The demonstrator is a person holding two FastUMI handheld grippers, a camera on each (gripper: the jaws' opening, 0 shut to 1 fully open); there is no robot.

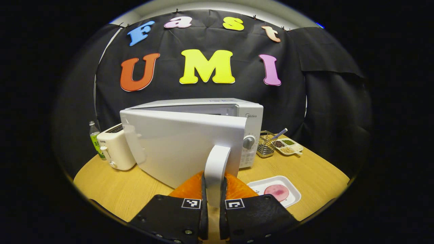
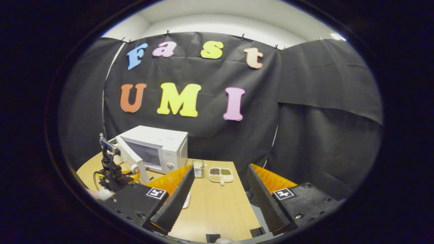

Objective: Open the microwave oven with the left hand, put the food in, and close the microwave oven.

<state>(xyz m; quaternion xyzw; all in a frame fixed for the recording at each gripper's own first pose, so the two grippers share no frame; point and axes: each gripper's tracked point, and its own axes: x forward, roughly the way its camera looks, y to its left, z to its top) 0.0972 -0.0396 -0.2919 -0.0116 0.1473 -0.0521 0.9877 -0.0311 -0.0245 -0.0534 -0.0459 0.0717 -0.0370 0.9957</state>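
Observation:
The white microwave [image 1: 244, 117] stands on the round wooden table [image 1: 118, 189] with its door [image 1: 183, 145] swung partly open. My left gripper [image 1: 214, 181] is shut on the door's white handle [image 1: 217, 162], one finger pressing each side. To the right of it, a white tray [image 1: 291, 196] holds a round pink slice of food [image 1: 276, 191]. From farther back, in the right gripper view, the microwave [image 2: 162, 144] shows its dark cavity, and the left gripper [image 2: 113, 174] is at the door [image 2: 130, 159]. My right gripper [image 2: 220, 193] hangs open above the table, holding nothing.
A white toaster [image 1: 115, 150] and a green bottle [image 1: 95, 139] stand left of the microwave. A wire utensil rack [image 1: 266, 145] and a divided dish of grains [image 1: 289, 146] sit to its right, also the rack [image 2: 198, 168] and dish [image 2: 221, 175] ahead of the right gripper.

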